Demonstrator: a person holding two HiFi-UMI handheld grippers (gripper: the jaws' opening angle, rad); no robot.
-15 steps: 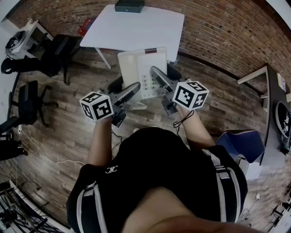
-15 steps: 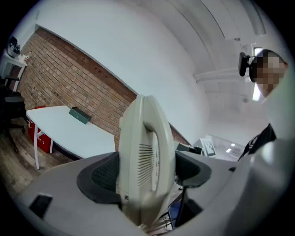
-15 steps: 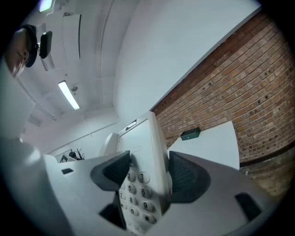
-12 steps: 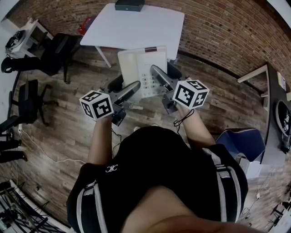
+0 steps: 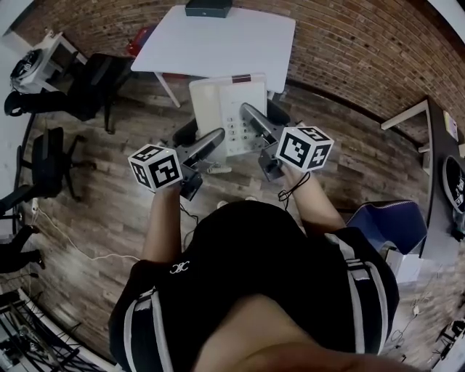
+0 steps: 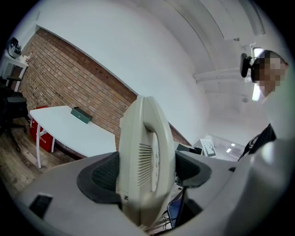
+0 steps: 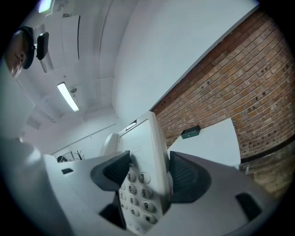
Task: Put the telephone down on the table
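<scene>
A white desk telephone point(image 5: 221, 107) with its handset on the cradle hangs in the air in front of the person, above the wooden floor. My left gripper point(image 5: 197, 139) is shut on its handset side, the dark pads pressing on the telephone point(image 6: 146, 156). My right gripper point(image 5: 265, 116) is shut on its keypad side, and the numbered keys of the telephone point(image 7: 144, 177) show between the pads. Both grippers point roughly level. The white table point(image 5: 218, 43) stands just beyond, against the brick wall, and appears as the table point(image 6: 64, 131) and the table point(image 7: 214, 136) in the gripper views.
A black box point(image 5: 208, 8) lies at the table's far edge. Office chairs point(image 5: 91, 80) stand at the left and a blue chair point(image 5: 383, 229) at the right. The phone's coiled cord point(image 5: 218, 169) dangles below it. A cable point(image 5: 69, 247) runs over the floor.
</scene>
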